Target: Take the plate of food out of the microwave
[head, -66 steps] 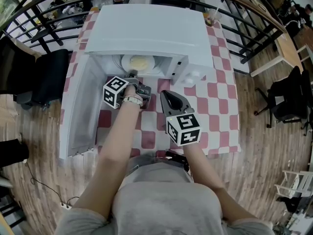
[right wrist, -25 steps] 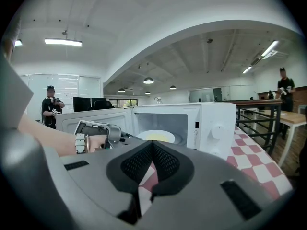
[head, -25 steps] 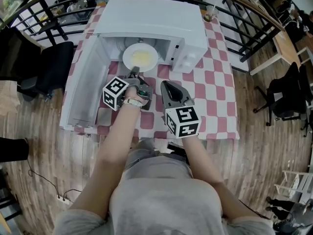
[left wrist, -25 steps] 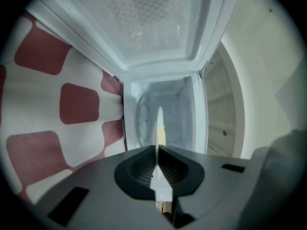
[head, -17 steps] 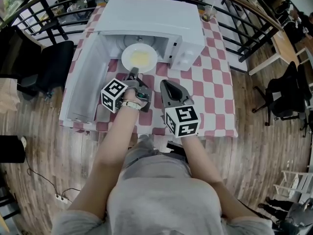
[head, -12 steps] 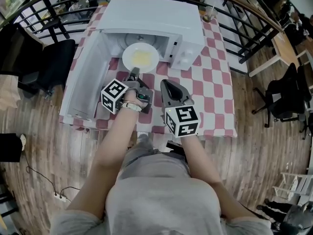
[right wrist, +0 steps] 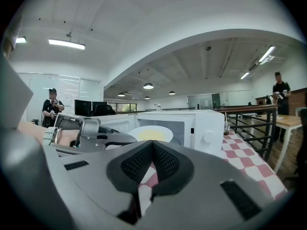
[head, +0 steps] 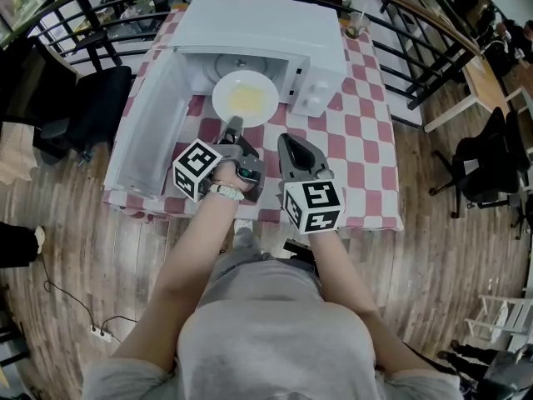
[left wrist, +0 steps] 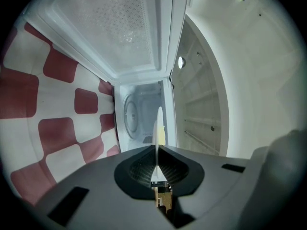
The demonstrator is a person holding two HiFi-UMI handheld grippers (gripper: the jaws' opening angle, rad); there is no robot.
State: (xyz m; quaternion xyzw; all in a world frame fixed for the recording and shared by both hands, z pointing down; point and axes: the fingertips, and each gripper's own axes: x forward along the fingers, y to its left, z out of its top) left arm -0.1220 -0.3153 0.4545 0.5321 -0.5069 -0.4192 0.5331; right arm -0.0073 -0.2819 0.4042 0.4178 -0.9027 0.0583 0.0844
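Observation:
A white plate (head: 245, 98) with yellow food hangs just in front of the open white microwave (head: 258, 32), above the red-checked table (head: 358, 157). My left gripper (head: 234, 124) is shut on the plate's near rim. In the left gripper view the plate (left wrist: 159, 123) shows edge-on as a thin white line between the jaws of that gripper (left wrist: 157, 150), with the microwave cavity (left wrist: 141, 111) behind it. My right gripper (head: 286, 139) hovers beside it on the right, shut and holding nothing. In the right gripper view the plate (right wrist: 152, 133) sits in front of the microwave (right wrist: 201, 123).
The microwave door (head: 154, 127) swings wide open to the left, over the table's left side. A glass (head: 356, 25) stands at the table's far right corner. Black railings (head: 416, 48) and chairs (head: 491, 173) surround the table on the wooden floor.
The left gripper has drawn the plate out of the microwave cavity toward me and a little upward. The right gripper has scarcely moved.

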